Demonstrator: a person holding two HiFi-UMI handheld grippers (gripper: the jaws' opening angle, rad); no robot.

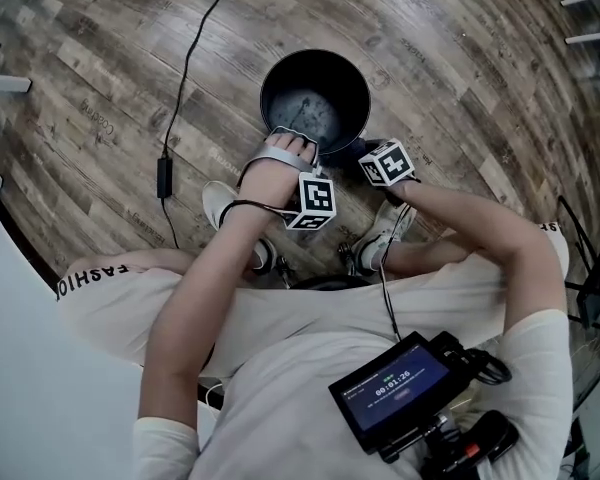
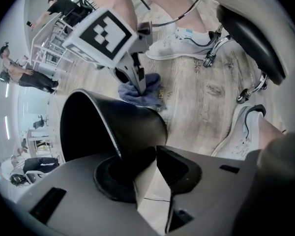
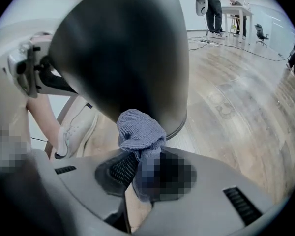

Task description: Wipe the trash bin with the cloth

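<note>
The fingers [image 2: 179, 167] of the left gripper [image 2: 152, 154] are standing narrow, straddling the near rim of the trash bin [image 3: 128, 58], one inside the wall and one outside. They appear to be pinching it, probably to stop the bin sliding on the wooden floor [image 1: 460, 88] when it is rubbed. The fingers [image 3: 120, 168] of the right gripper [image 3: 142, 166] are clamping the blue-grey cloth [image 3: 140, 132], and a bunched wad is sticking out past the tips. The wad is pressing against the bin's outer wall just above the base, so the fabric and not the plastic is meeting the surface. The bin is standing upright, just in front of the person's shoes. Both grippers are pointing steeply down, side by side at the near edge. The person is sitting and leaning over, the left hand [image 1: 272, 168] is reaching to the rim, and the right forearm is angling in from the side.
</note>
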